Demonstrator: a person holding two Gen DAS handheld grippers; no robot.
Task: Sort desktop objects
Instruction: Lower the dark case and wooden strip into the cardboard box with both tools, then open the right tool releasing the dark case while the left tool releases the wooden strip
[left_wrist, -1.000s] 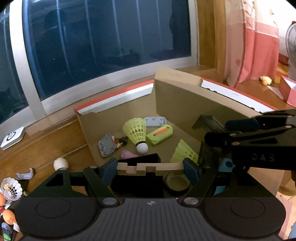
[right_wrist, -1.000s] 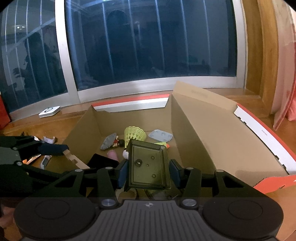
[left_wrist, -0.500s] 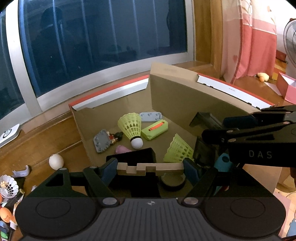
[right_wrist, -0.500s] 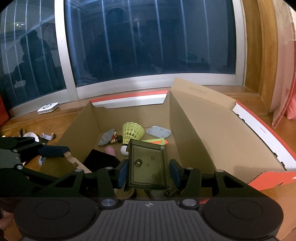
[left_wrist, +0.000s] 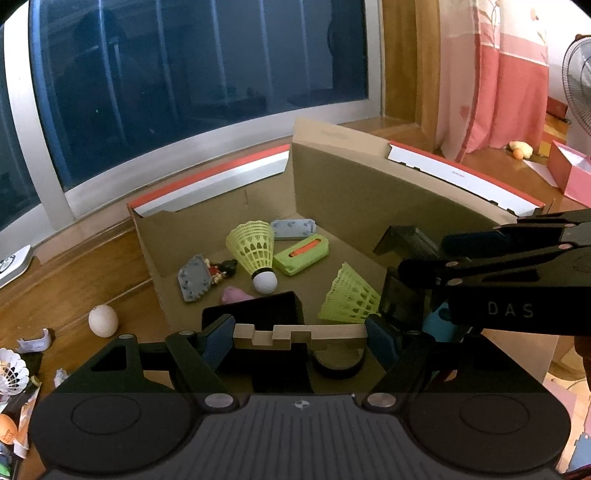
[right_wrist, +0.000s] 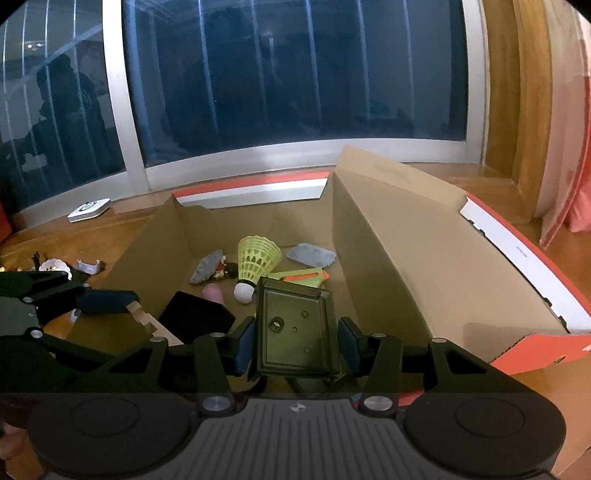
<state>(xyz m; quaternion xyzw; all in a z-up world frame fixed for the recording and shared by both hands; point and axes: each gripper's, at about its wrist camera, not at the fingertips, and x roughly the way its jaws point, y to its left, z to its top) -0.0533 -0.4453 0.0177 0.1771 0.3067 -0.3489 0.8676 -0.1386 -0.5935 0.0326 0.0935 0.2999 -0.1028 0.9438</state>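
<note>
My left gripper (left_wrist: 300, 338) is shut on a notched wooden piece (left_wrist: 299, 336), held over the near edge of the open cardboard box (left_wrist: 332, 192). My right gripper (right_wrist: 297, 341) is shut on a dark translucent plastic tray (right_wrist: 295, 332), also over the box's near edge; it shows in the left wrist view (left_wrist: 406, 295). Inside the box lie a yellow-green shuttlecock (left_wrist: 255, 251), a second shuttlecock (left_wrist: 349, 295), a green case with an orange slot (left_wrist: 301, 255), two grey plates (left_wrist: 194, 277), a small figure (left_wrist: 221, 269), a pink piece (left_wrist: 236, 294) and a black block (left_wrist: 258, 310).
On the wooden floor left of the box lie an egg-like ball (left_wrist: 103, 320), a white clip (left_wrist: 35, 339), a white shuttlecock (left_wrist: 11, 374) and other small clutter. A white device (right_wrist: 88, 209) sits by the window. A pink box (left_wrist: 572, 177) and curtain stand at the right.
Both grippers have moved forward and a little higher over the box, each keeping its hold. The box contents have not moved.
</note>
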